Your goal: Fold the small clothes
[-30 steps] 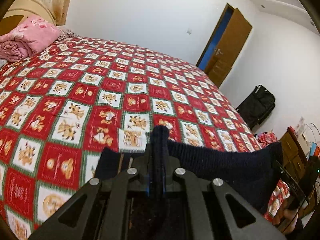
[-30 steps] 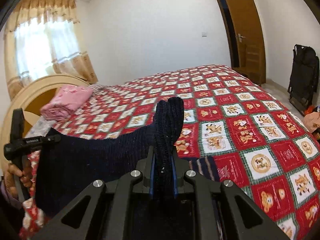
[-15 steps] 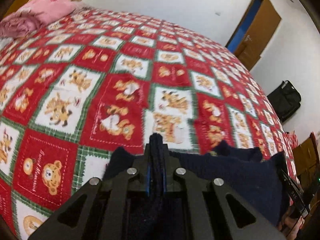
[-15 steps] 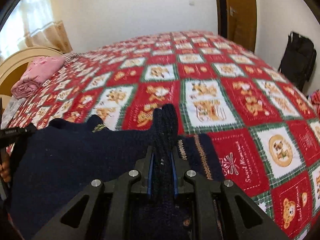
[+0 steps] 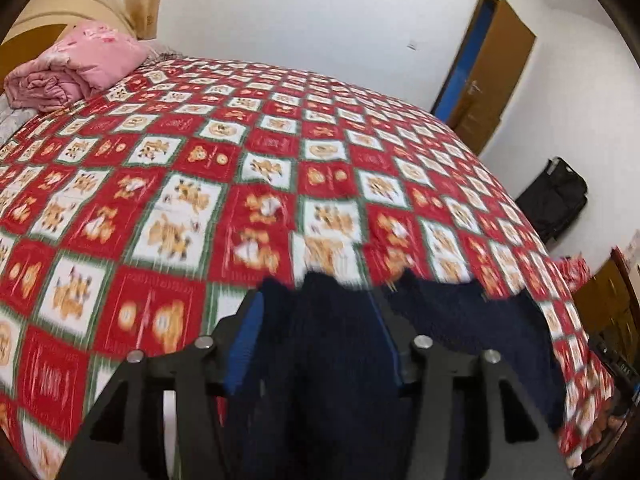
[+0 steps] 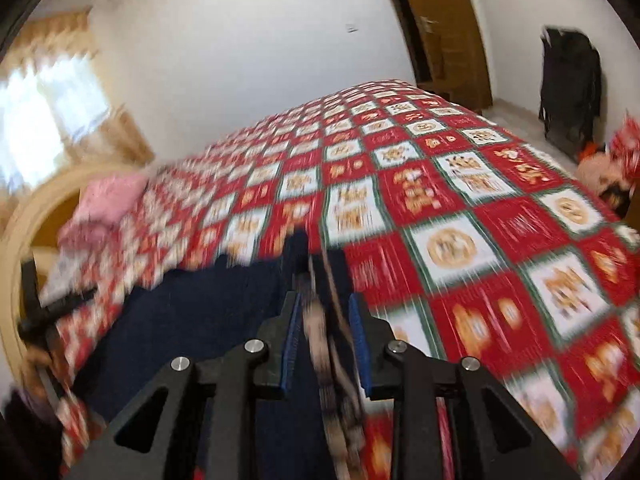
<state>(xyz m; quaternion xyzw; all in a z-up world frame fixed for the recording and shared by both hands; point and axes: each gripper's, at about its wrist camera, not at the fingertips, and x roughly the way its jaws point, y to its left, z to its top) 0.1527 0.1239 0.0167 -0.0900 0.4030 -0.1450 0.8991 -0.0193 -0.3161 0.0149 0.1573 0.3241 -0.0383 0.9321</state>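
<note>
A dark navy knitted garment [image 5: 460, 320] lies on the near edge of the bed's red patchwork quilt [image 5: 240, 168]. My left gripper [image 5: 320, 320] is open, its blue-padded jaws spread wide with the garment's fabric loose between them. In the right wrist view the same garment [image 6: 208, 320] spreads to the left, with a striped brown hem between the jaws. My right gripper [image 6: 324, 312] is open too, jaws apart on either side of that hem. Both views are motion-blurred.
A folded pink blanket [image 5: 80, 68] lies by the wooden headboard [image 5: 44, 36] at the far left. A brown door [image 5: 492, 68] and a black bag [image 5: 556, 200] stand beyond the bed's right side. A wooden cabinet [image 5: 608, 304] is at the right.
Both grippers have opened and let go of the navy garment, which they held pinched before. The garment has dropped onto the quilt, and both cameras tilt back up.
</note>
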